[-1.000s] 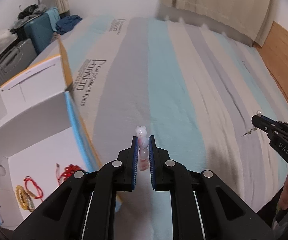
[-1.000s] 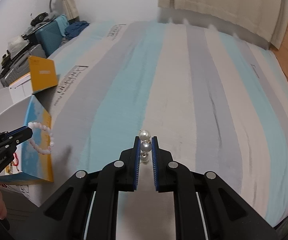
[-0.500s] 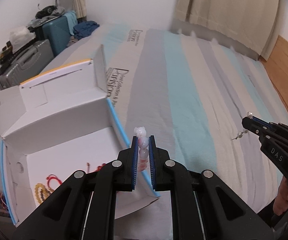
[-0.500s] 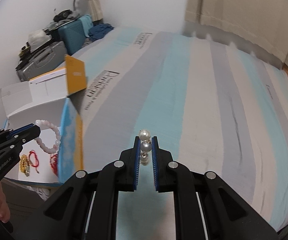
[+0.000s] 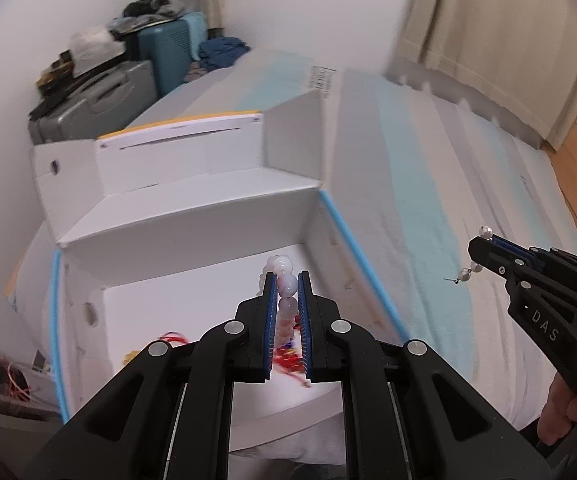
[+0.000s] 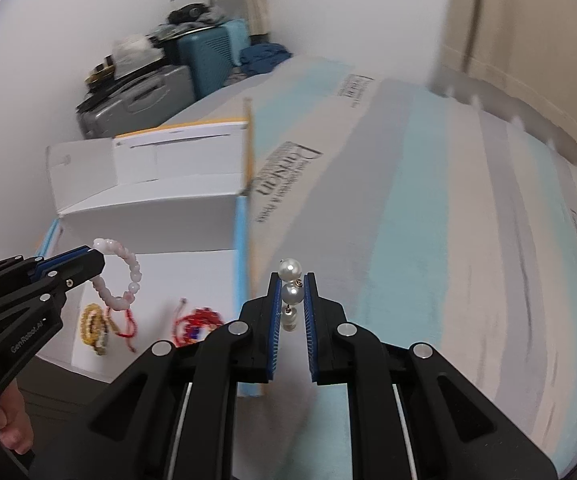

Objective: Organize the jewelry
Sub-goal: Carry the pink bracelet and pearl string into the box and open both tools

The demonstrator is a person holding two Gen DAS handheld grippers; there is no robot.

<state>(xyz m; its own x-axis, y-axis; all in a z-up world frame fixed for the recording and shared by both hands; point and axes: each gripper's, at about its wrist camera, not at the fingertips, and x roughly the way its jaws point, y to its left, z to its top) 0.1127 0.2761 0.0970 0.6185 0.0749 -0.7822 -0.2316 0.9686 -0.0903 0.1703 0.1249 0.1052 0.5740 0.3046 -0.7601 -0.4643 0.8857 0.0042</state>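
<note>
A striped bed (image 6: 428,208) in grey, aqua and cream carries an open white box (image 6: 156,200) at nine o'clock.

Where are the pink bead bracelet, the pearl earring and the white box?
pink bead bracelet (image 6: 122,276): right wrist view, hanging loop.
pearl earring (image 6: 292,294): right wrist view, middle pearl.
white box (image 5: 192,216): left wrist view, back wall.

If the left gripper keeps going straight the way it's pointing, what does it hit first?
Probably the white floor of the open cardboard box. The left gripper, shut on the pink bead bracelet, points down into it; nothing else shows in between, though depth is unclear.
</note>
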